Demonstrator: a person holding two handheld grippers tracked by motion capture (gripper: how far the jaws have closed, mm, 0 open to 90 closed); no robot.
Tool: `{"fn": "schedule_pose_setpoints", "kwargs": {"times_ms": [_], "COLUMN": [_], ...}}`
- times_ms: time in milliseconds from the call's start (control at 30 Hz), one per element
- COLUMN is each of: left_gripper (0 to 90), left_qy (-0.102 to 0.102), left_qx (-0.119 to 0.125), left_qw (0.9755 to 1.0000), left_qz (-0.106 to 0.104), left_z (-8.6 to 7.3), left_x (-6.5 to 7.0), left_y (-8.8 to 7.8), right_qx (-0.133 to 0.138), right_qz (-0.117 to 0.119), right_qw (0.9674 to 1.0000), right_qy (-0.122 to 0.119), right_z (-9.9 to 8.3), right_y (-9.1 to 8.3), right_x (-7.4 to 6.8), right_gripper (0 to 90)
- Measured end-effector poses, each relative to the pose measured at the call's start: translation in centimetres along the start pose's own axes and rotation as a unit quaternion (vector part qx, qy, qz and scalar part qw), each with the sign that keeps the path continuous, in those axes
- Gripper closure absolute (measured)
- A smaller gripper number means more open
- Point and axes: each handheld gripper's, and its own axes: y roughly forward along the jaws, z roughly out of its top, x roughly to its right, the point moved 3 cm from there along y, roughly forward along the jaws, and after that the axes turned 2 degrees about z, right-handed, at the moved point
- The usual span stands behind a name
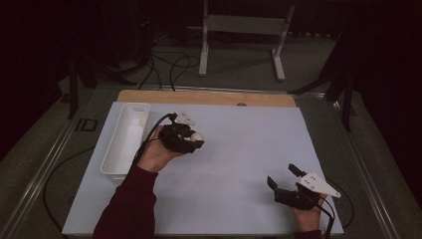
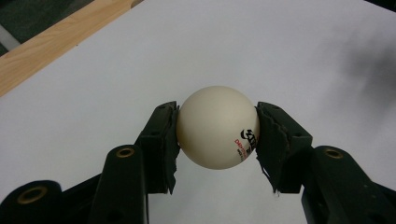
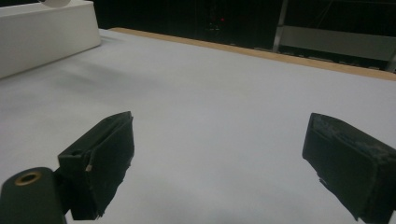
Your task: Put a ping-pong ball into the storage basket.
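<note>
High view: the left gripper (image 1: 191, 141) holds a white ball (image 1: 197, 137) between its jaws, above the white sheet on the tabletop (image 1: 239, 169), just right of the long white tray (image 1: 125, 137). The right gripper (image 1: 284, 177) rests near the front right corner, well apart from the work, its jaws spread and holding nothing.

Left gripper view: the ball (image 2: 217, 127) sits squarely between both pads (image 2: 164, 140), gripped across its widest part, with its printed mark facing the right-hand pad. The pad foam is torn at its lower edges. Judgement: the hold looks centred and sound. If the ball is bound for the tray, it should be carried level with pressure unchanged, since a smooth round ball could squirt out of worn pads. Release is best made low inside the tray so it does not bounce out.

Right gripper view: the jaws stand wide over bare sheet; the tray's wall (image 3: 44, 39) shows at upper left. Judgement: this gripper is best kept parked, clear of the left hand's path.
</note>
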Motion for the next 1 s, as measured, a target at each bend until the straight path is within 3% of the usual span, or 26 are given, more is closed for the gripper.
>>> {"fn": "schedule_pose_setpoints", "kwargs": {"times_ms": [1000], "left_gripper": [51.5], "left_qy": [-0.003], "left_qx": [0.003], "left_qw": [1.0000], "left_qz": [0.006], "left_z": [-1.1], "left_x": [-0.8], "left_y": [-1.4], "right_qx": [0.002], "right_qz": [0.000], "right_qw": [1.0000], "right_qy": [0.002], "right_z": [0.0], "right_y": [0.0], "right_x": [0.0], "right_gripper": [8.8]}}
